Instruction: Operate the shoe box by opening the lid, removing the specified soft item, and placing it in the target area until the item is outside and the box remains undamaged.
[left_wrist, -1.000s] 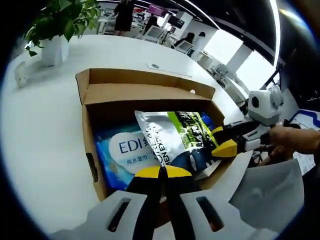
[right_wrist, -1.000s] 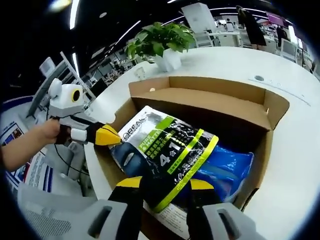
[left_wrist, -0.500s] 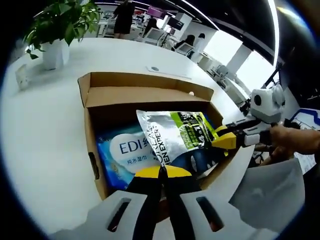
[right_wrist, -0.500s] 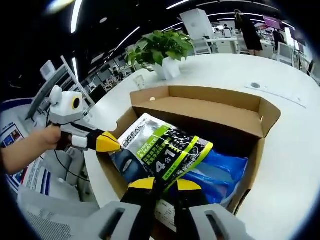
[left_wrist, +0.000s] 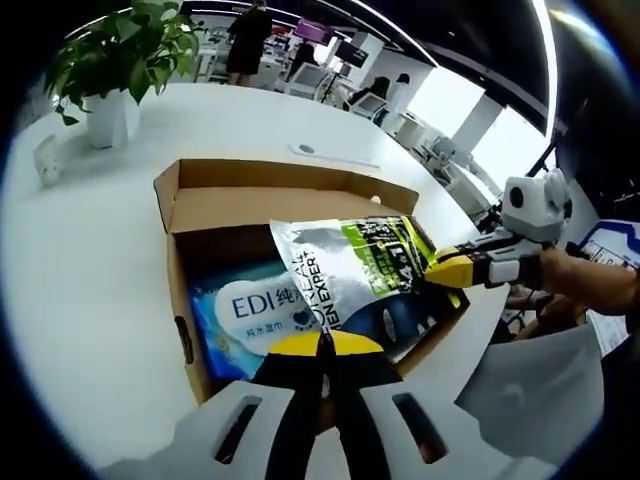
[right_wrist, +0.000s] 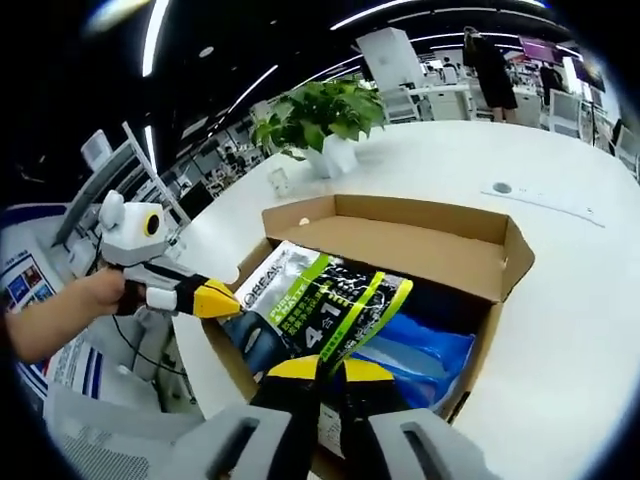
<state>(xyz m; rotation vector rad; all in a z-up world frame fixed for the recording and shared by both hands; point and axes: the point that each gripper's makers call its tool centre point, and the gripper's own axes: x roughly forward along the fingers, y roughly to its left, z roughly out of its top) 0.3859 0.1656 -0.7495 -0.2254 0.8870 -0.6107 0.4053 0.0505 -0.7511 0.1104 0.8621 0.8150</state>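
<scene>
Open brown cardboard shoe box (left_wrist: 285, 195) on a wide white round-edged table (left_wrist: 90, 260) in a bright open-plan office.

The silver, black and lime-green soft pouch (left_wrist: 350, 270) is raised tilted above the box mouth, over a blue wet-wipe pack (left_wrist: 245, 310) that lies inside; in the right gripper view the pouch (right_wrist: 315, 310) sits just above the right gripper (right_wrist: 318, 368), whose yellow-tipped jaws are pinched on its near edge. The left gripper (left_wrist: 320, 345) has its jaws pressed together with nothing between them, close to the box's near wall. A green potted plant in a white pot (left_wrist: 110, 65) stands well apart on the table, with desks, monitors and people far behind under long ceiling light strips (right_wrist: 150, 40).
</scene>
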